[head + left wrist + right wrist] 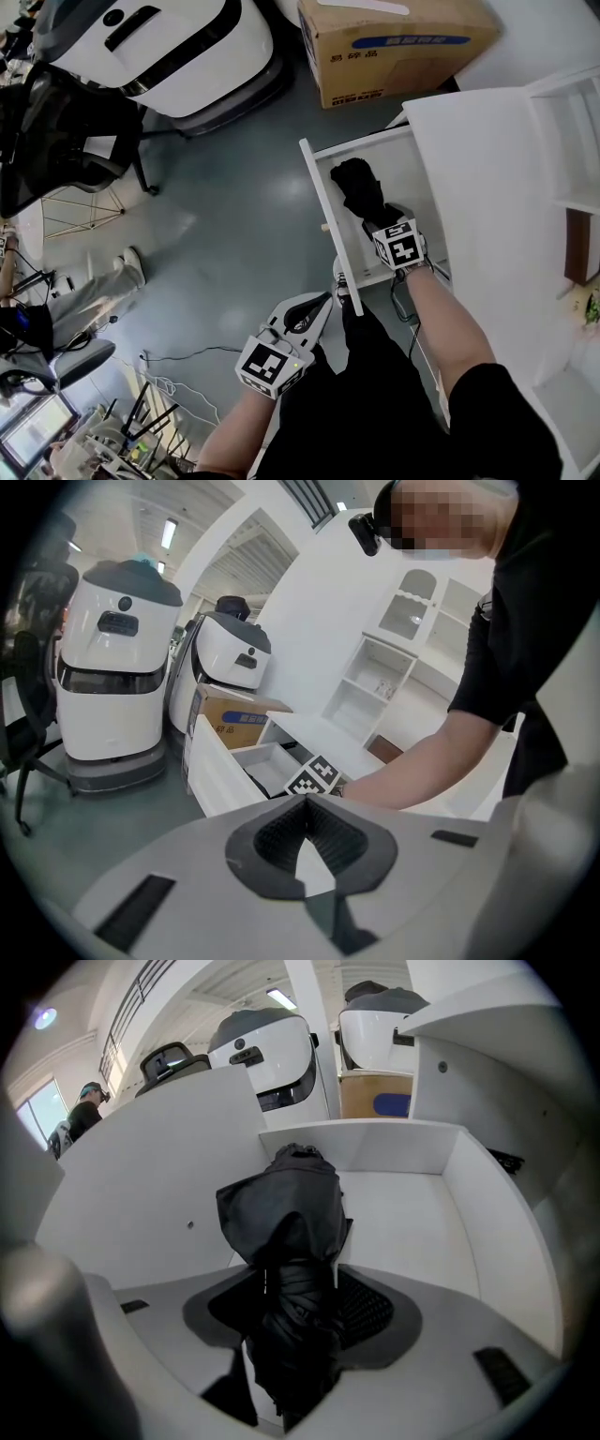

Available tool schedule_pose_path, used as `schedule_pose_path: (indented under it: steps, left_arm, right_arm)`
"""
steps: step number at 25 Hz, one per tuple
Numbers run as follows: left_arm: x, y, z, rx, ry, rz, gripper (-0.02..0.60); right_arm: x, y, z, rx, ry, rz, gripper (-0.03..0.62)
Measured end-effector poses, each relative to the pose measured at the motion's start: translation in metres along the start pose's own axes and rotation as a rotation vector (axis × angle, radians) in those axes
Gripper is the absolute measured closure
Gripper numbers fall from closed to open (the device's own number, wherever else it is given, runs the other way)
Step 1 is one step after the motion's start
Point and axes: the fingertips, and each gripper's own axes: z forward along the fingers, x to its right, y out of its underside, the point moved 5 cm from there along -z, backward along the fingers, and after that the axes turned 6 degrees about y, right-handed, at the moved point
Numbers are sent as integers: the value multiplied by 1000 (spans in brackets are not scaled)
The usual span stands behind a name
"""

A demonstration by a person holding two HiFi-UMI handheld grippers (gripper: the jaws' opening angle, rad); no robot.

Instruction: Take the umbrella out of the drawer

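Right gripper [295, 1316] points steeply down into the open white drawer [323, 216]. Its jaws stand wide, with the folded black umbrella [281, 1213] lying lengthwise between them. Some pad surface shows bare on either side of the fabric, so the pads are not pressing on it. Beyond the jaw tips the umbrella's crumpled end runs toward the drawer's far wall and rests on the drawer floor. The drawer's side walls rise on both sides of this gripper. Left gripper [302, 808] is outside the drawer, on the near side of the drawer front and well apart from the umbrella. Its jaws are together at the tips with nothing between them. Ahead of it are the drawer front and the right gripper's marker cube [314, 778]. A cardboard box [394, 42] sits on the floor past the drawer's far end, and a large white machine [178, 47] stands to the left beyond the left gripper.
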Motion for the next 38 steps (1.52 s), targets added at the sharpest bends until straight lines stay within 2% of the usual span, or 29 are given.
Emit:
schedule_pose_path:
  steps: [18, 22, 29, 38]
  left_arm:
    - [-10, 7, -1, 6, -15, -46, 577]
    - [-12, 9, -3, 3, -18, -54, 577]
    - [-13, 13, -9, -1, -33, -56, 577]
    - [-3, 21, -26, 11, -48, -46, 577]
  right_arm:
    - [-3, 2, 25, -34, -25, -40, 335]
    - [-4, 1, 30, -54, -7, -50, 327]
    - [-7, 0, 30, -57, 76, -93, 327]
    - [-6, 0, 30, -57, 44, -52, 341]
